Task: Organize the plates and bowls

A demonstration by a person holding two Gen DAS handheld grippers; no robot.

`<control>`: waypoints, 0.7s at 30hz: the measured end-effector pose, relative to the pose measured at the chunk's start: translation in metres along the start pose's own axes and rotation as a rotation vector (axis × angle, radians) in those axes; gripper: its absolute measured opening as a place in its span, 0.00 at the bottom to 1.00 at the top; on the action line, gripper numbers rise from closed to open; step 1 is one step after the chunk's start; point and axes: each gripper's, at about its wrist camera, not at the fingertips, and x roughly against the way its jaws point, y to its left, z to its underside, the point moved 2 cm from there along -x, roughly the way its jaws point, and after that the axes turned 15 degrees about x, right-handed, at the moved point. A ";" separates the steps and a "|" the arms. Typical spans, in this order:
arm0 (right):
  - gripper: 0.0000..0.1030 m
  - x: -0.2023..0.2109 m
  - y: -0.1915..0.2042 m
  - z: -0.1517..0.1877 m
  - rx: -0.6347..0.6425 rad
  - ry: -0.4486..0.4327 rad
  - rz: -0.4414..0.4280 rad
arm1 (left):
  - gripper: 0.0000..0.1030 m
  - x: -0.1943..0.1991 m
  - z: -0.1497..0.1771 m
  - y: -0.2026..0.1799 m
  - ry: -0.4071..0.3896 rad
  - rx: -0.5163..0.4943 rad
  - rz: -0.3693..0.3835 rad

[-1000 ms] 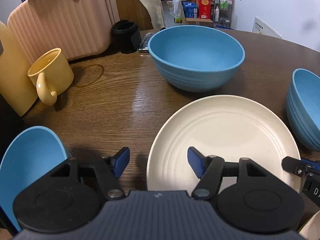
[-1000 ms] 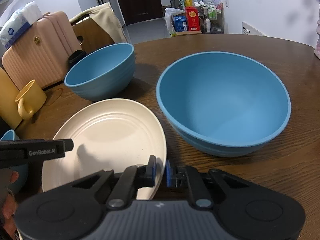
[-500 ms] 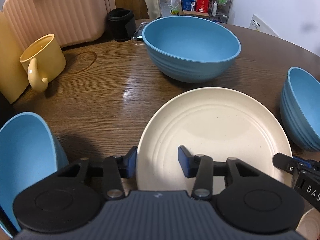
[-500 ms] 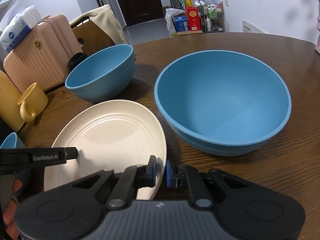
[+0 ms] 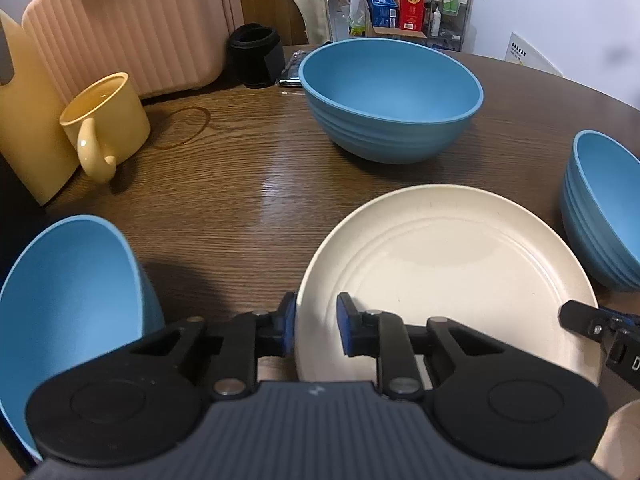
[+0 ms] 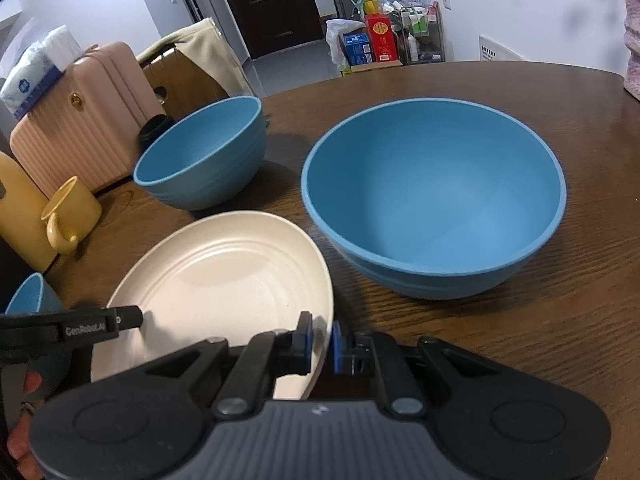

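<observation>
A cream plate (image 5: 440, 272) (image 6: 224, 276) lies on the brown wooden table (image 5: 240, 184) between both grippers. My left gripper (image 5: 316, 328) straddles the plate's left rim. Its jaws are closing, with one pad outside the rim, the other over the plate's inner face and a gap still showing. My right gripper (image 6: 322, 340) is shut on the plate's right rim. Three blue bowls stand around the plate: one behind it (image 5: 390, 100) (image 6: 200, 156), one to its right (image 5: 600, 208) (image 6: 432, 200), one at the near left (image 5: 68, 300) (image 6: 26, 300).
A yellow mug (image 5: 104, 120), a yellow board (image 5: 24, 128), a pink suitcase (image 5: 132, 28) and a black cup (image 5: 256, 56) line the table's far left. Another cream rim (image 5: 616, 440) shows at the near right. A person's hand (image 6: 20, 440) holds the left gripper.
The left gripper's jaws have come in from wide apart to close around the plate's left rim. The right gripper has stayed shut on the right rim.
</observation>
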 end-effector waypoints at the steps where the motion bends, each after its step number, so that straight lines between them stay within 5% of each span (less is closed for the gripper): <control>1: 0.09 0.002 0.000 0.000 -0.001 -0.005 -0.001 | 0.20 0.002 0.001 0.000 -0.004 -0.002 0.000; 21: 0.10 0.049 0.002 0.016 -0.015 -0.081 -0.024 | 0.18 0.052 0.019 0.007 -0.069 0.000 0.025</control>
